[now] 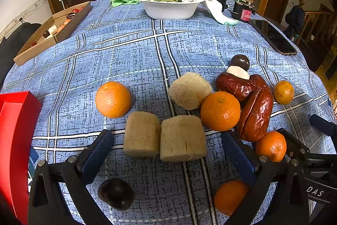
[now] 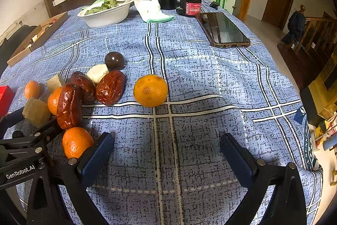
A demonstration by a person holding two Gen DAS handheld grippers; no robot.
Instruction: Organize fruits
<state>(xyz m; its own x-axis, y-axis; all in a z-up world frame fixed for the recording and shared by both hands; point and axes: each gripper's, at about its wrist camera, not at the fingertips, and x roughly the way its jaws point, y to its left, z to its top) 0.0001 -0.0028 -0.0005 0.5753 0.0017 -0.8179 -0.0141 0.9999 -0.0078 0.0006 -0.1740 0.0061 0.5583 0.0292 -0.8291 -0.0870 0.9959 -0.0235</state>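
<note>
Between the fingers of the left gripper, two pale cut cylinders lie side by side and touching on the blue checked tablecloth; the jaws stand wide and released, gripping nothing. Around the cylinders the fruit is scattered: one orange beyond them to the left, a second orange just beside them on the right, wrinkled red dates past that orange, a dark round fruit nearer the camera. A red box stands well left of the cylinders. The right gripper hangs released over bare cloth, holding nothing.

Judgement: sorting has barely begun, and the left gripper appears lined up for a first pick. The next move calls for narrowing onto a single cylinder, since the touching pair may both shift under one closure.
</note>
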